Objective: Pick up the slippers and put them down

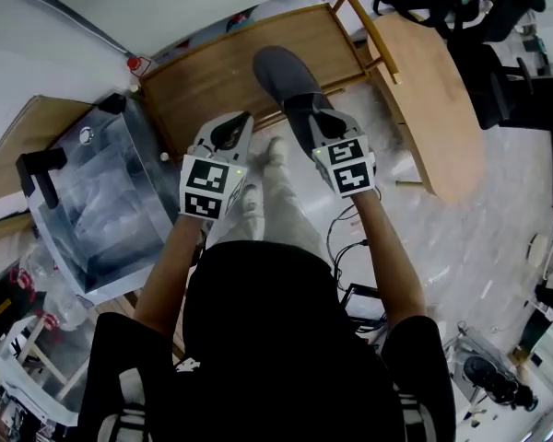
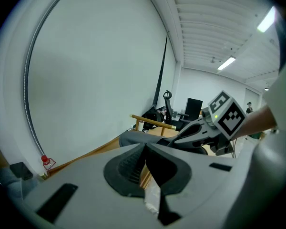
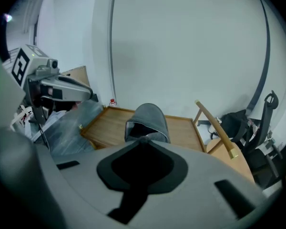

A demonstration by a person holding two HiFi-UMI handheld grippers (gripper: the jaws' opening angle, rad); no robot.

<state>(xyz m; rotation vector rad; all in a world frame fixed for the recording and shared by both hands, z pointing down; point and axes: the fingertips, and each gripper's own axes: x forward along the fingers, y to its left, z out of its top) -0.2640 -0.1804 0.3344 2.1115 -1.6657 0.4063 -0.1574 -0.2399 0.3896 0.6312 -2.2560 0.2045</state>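
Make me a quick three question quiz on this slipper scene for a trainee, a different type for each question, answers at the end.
1. Multiple choice: what is the right gripper shut on?
A) a grey slipper
B) a mug
C) nothing
2. True or false: the left gripper has a slipper clamped between its jaws.
3. Fill in the blank: in the head view, the held slipper shows over a rimmed ____ tray.

Key: 1 A. 2 False, its jaws meet at the tips with nothing between them. 3 wooden.
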